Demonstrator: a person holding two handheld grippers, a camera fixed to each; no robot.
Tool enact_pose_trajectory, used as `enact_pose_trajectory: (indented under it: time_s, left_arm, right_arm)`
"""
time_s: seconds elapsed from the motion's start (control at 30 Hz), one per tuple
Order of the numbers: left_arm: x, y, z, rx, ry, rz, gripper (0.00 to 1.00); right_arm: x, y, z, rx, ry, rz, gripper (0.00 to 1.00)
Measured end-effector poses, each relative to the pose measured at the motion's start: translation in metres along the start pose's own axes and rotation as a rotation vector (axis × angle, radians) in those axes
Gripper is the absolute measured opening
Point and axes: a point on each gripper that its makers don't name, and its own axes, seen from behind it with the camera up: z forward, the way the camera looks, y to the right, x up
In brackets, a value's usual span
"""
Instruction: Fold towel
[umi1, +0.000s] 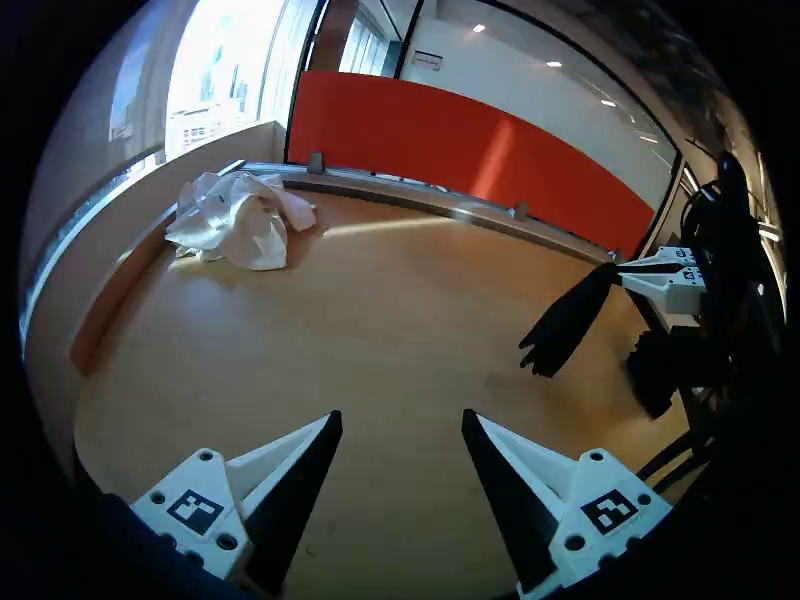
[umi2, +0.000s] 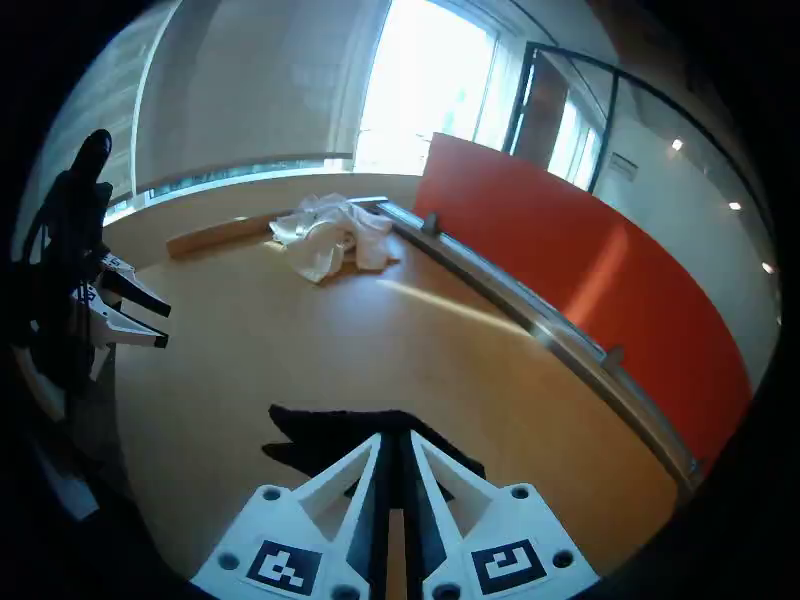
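Left gripper view: left gripper (umi1: 401, 414) wide open and empty over the table (umi1: 400, 300). The right gripper (umi1: 615, 268) dangles a black towel (umi1: 565, 325) just above it. White crumpled pile (umi1: 240, 215) sits in the far corner.

Right gripper view: jaws pinched on the black towel (umi2: 320, 430) — probably an edge. Nothing folded yet — all folding left.

Dark cloth (umi2: 320, 428) at lower centre of the right gripper view, middle hidden behind the right gripper (umi2: 395, 445), person (umi1: 730, 250) at the right edge of the left gripper view (a cropped dark silhouette), white cloth heap (umi1: 240, 215) upper left, folds too small to trace.
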Motion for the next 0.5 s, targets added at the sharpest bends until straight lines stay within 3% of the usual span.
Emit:
enact_pose_trajectory:
  time_s: [0.5]
  left_arm:
    - [0.007,0.021,0.013,-0.031,-0.013,0.045,0.89]
  right_arm:
    - [-0.009,0.063,-0.043,-0.084,0.018,0.062,0.05]
